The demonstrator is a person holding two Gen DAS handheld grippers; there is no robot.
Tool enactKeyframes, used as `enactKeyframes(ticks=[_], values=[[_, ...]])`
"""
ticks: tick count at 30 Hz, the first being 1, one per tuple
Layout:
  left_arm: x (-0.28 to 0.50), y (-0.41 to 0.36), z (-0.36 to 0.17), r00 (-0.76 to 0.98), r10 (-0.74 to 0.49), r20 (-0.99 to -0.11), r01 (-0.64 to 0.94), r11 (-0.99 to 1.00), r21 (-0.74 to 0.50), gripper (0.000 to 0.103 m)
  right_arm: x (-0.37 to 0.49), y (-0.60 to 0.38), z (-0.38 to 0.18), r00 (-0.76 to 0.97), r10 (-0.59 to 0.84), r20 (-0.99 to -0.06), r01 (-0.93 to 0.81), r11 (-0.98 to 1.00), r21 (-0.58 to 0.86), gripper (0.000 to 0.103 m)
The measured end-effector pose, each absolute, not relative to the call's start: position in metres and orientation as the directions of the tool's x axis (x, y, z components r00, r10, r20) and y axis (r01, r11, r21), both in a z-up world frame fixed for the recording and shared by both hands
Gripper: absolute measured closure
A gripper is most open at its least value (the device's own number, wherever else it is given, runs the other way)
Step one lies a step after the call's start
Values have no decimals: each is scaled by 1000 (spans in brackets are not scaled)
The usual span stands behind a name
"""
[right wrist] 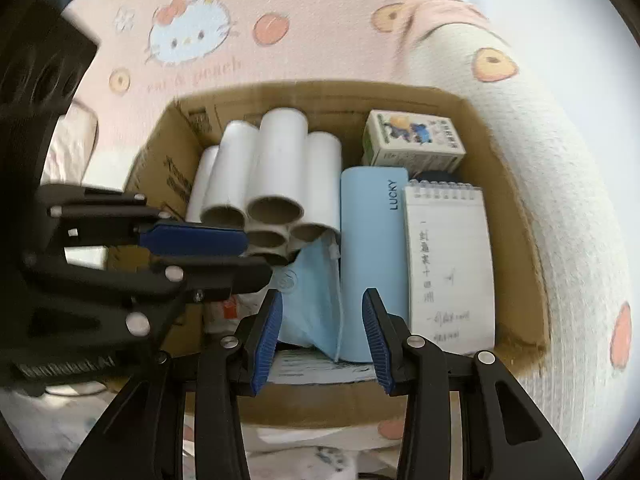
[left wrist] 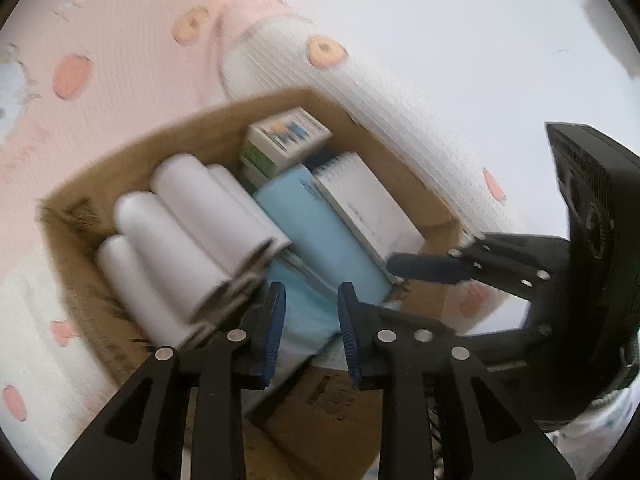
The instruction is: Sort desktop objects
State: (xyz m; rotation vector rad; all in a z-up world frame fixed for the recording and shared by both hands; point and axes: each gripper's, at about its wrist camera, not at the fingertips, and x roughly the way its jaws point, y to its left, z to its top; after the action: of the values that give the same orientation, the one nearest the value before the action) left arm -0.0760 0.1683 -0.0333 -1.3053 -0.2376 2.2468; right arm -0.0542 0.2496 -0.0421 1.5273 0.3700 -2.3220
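Both tongs, left (left wrist: 310,328) and right (right wrist: 322,334), are released above the cardboard box (right wrist: 516,184). Inside: white tubes (right wrist: 280,168), blue case (right wrist: 372,264) marked "LUCKY", handwritten notepad (right wrist: 450,268).

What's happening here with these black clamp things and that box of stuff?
A person is tidying desk items with two handheld grippers. Both the left gripper and right gripper hover over a cardboard box, jaws open and empty. Packed inside are white tubes, a blue case, a notepad, a face mask and a small carton.
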Motion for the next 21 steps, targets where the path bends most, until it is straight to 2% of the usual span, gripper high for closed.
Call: enactKeyframes(ticks=[7, 13, 16, 18, 20, 21], values=[[-70, 142, -21, -482, 511, -712, -299, -859, -415, 73, -58, 225, -19, -438, -118, -891, 337, -941, -41, 65], [-49, 119, -8, -576, 389, -719, -284, -920, -270, 72, -38, 213, -4, -498, -64, -865, 267, -960, -82, 65], [-34, 115, -6, -602, 326, -729, -287, -940, -183, 66, -30, 204, -2, -513, -75, -855, 257, -964, -69, 64], [-25, 116, -8, -616, 275, -738, -281, -952, -120, 66, -23, 199, -1, -520, -73, -851, 236, -970, -61, 59], [-13, 116, -11, -637, 203, -744, -240, -969, -59, 66, -17, 193, -4, -532, -57, -845, 208, -976, -66, 39], [-6, 114, -13, -648, 195, -736, -233, -971, -52, 66, -13, 189, -5, -548, -50, -835, 196, -978, -70, 36]])
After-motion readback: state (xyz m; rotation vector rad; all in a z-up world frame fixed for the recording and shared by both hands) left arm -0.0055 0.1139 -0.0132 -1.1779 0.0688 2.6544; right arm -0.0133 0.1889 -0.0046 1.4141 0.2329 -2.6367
